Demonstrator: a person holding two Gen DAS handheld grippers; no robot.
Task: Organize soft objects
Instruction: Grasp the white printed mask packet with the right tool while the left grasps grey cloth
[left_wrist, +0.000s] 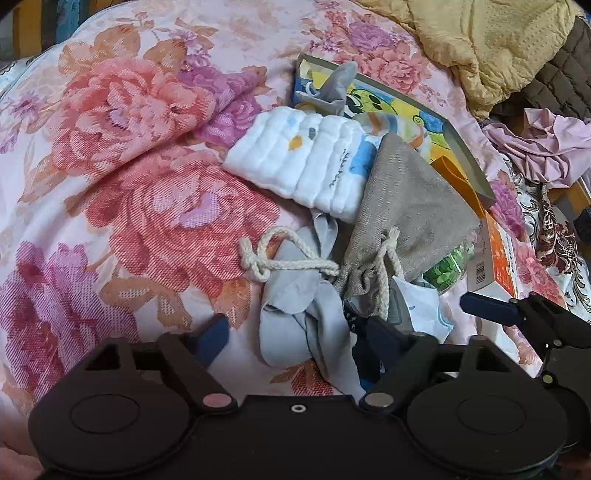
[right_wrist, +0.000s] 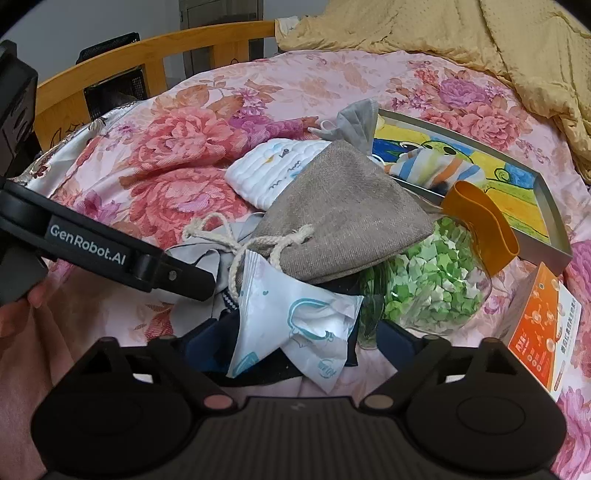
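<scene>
Left wrist view: I hold the left gripper over a grey cloth crumpled on the flowered bed, jaws apart on either side of it, not pressing. The cloth looks light and limp; I judge a pinch on its bunched middle fold best, since a loose edge would slip out. Just beyond lie a grey drawstring pouch, its cord trailing over the cloth, and a folded white towel. In the right wrist view, the right gripper stands with jaws apart around a crinkly tissue packet, which lies on a dark garment. The packet seems soft but slippery; I would grip its thick body.
</scene>
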